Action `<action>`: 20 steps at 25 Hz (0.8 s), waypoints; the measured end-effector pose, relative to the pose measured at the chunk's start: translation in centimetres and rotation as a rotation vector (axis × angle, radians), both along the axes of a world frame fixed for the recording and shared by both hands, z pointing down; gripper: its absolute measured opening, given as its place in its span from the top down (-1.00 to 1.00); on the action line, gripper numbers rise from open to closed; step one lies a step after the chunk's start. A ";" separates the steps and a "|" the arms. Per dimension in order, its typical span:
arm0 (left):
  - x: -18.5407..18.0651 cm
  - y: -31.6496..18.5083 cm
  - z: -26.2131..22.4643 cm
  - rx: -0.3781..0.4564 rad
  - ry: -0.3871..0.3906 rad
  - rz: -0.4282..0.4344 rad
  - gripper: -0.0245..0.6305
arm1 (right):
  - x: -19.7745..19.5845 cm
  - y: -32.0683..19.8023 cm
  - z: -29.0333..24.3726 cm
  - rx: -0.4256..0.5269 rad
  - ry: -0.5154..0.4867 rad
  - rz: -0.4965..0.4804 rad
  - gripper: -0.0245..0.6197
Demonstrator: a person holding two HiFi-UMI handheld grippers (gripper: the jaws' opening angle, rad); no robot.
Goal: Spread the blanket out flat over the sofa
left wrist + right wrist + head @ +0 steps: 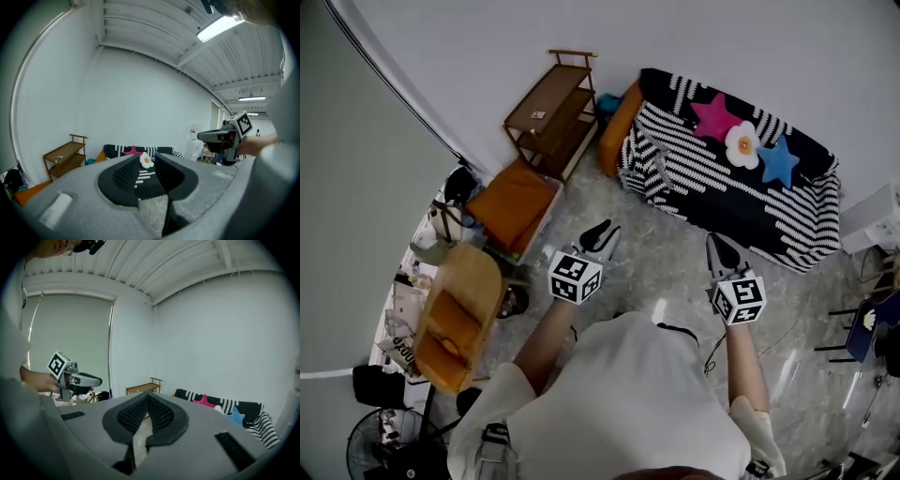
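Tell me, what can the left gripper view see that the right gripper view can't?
Only the left gripper view: a long bright ceiling lamp and the right gripper. Only the right gripper view: a big grey-green window blind and the left gripper. Both: the brown wooden shelf, the black-and-white striped blanket and the pink star-shaped cushion.

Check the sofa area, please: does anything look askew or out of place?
Yes. The striped blanket is bunched and creased at its end nearest the wooden shelf, where an orange cushion stands tilted beside it. Nothing looks spilled or broken.
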State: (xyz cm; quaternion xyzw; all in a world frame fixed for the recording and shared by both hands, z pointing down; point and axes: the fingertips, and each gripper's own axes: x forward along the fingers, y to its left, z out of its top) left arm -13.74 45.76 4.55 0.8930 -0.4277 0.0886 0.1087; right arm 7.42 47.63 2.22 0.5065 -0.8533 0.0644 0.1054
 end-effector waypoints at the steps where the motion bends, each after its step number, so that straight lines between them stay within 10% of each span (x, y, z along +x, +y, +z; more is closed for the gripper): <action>1: -0.4 -0.1 0.1 -0.002 0.001 0.004 0.60 | -0.5 0.0 0.1 0.000 0.008 0.000 0.91; 20: -3.3 -3.8 3.1 -0.059 -0.001 0.011 0.60 | -3.7 -3.4 2.9 -0.064 0.035 -0.011 0.91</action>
